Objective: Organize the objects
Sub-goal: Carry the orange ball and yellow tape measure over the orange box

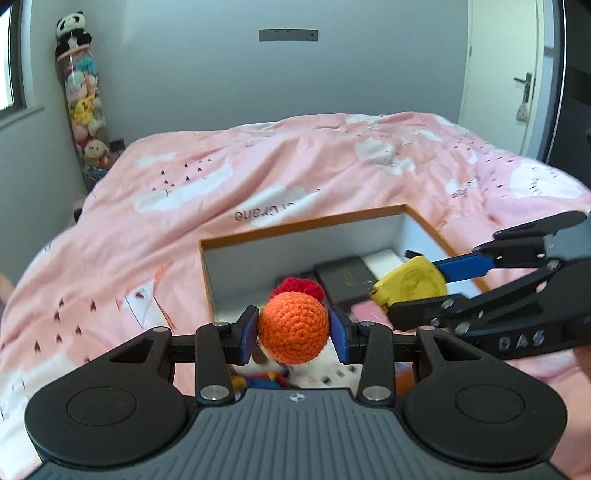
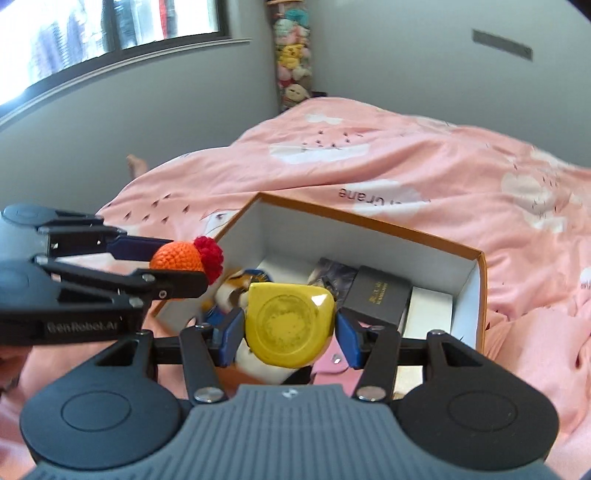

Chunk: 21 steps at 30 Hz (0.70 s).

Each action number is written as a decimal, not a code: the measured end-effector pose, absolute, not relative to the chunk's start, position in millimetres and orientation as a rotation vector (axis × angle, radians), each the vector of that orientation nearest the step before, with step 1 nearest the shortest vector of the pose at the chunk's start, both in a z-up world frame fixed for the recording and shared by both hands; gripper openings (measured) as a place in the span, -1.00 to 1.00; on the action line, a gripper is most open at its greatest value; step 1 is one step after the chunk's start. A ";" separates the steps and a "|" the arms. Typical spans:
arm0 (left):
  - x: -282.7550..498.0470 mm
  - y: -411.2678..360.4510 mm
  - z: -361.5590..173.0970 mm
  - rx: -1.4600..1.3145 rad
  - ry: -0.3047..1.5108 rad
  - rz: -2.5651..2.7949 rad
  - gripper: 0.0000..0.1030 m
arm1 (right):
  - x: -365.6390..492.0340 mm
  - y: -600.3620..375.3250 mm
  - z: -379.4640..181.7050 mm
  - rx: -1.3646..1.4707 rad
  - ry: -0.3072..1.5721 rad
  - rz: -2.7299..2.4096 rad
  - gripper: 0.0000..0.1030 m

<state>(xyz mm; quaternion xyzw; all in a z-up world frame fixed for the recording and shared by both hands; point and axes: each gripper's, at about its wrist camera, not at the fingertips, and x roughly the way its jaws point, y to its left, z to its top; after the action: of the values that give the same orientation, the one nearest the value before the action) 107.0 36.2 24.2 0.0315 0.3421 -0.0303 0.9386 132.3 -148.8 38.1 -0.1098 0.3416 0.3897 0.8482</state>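
box (image 2: 369,221) on bed (image 2: 406,155) | crochet toy (image 2: 177,256) left of disc (image 2: 290,325), both above box

The room is bright with soft daylight. In the right wrist view the window (image 2: 110,33) at 10 o'clock is so bright that it looks washed out and smeared. The pink bed cover (image 1: 258,177) is evenly lit, with only faint shadows in its folds. Inside the open box (image 2: 332,236) it is darker. Both pictures bulge like a fishbowl, and walls bend near the edges. Corners go black. Things look slightly blurry.
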 end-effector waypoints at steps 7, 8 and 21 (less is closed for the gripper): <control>145.9 32.0 -3.1 0.169 0.712 0.003 -0.10 | 178.9 -133.0 21.0 -0.187 0.798 0.767 0.08; 151.1 31.1 -7.3 0.187 0.719 0.016 -0.10 | 183.8 -129.6 17.8 -0.183 0.808 0.764 0.08; 175.5 34.9 -37.7 0.307 0.795 0.063 -0.10 | 221.5 -87.6 -13.7 -0.161 0.908 0.743 0.08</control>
<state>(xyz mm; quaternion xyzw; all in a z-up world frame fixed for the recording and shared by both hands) 175.5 34.9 -37.7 0.1487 0.3853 0.0303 0.9102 221.5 -87.7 -13.7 -0.0760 0.4281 0.3500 0.8297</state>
